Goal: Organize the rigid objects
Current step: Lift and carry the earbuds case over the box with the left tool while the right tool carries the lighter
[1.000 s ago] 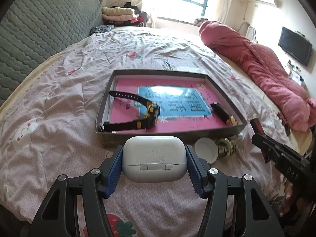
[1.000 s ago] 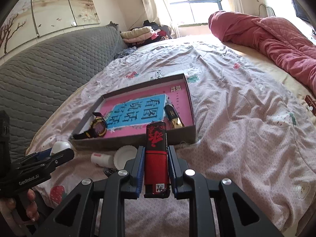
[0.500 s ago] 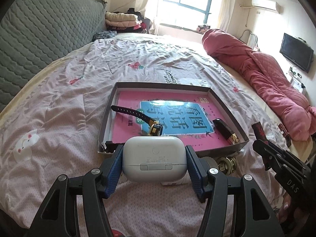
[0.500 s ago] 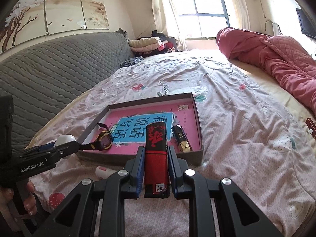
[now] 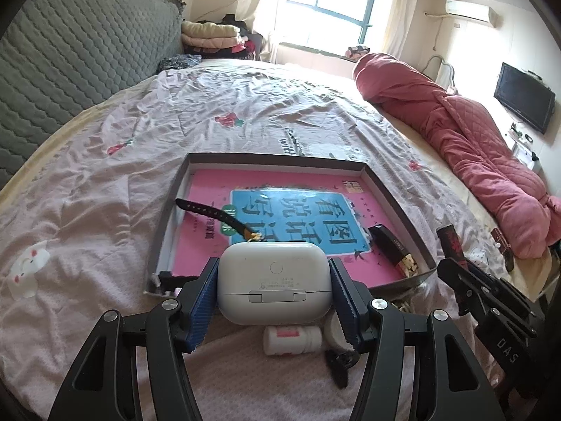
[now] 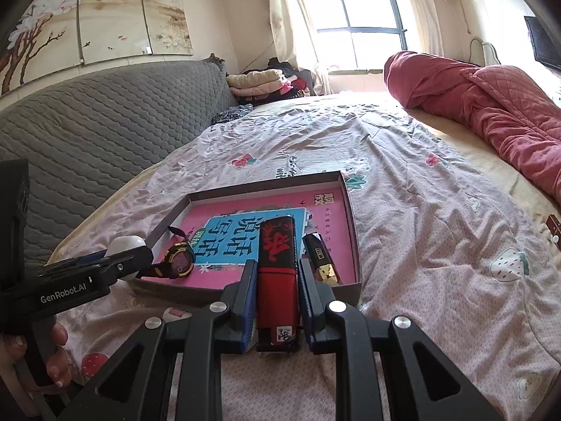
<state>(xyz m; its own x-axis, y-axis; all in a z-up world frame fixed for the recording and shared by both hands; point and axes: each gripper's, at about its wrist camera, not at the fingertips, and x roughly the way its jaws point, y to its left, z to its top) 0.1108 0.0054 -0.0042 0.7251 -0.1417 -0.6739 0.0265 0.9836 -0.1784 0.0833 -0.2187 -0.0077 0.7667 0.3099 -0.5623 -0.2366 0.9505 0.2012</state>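
Note:
My left gripper (image 5: 273, 289) is shut on a white earbud case (image 5: 274, 282), held above the bed just before the near edge of a shallow grey box (image 5: 164, 221) with a pink and blue book in it. My right gripper (image 6: 277, 291) is shut on a red and black lighter (image 6: 277, 273), held upright before the same box (image 6: 352, 224). In the box lie a black and yellow watch (image 6: 178, 263) and a black and gold lighter (image 5: 392, 249), also in the right wrist view (image 6: 320, 259).
On the pink bedsheet under my left gripper lie a small white bottle (image 5: 292, 339), a white lid (image 5: 333, 329) and a dark clip (image 5: 338, 365). A rolled red quilt (image 5: 473, 147) lies at the right. A grey headboard (image 6: 87, 133) runs along the left.
Both grippers have risen and moved forward toward the box, each keeping its object. The small bottle and lid now show below the left gripper.

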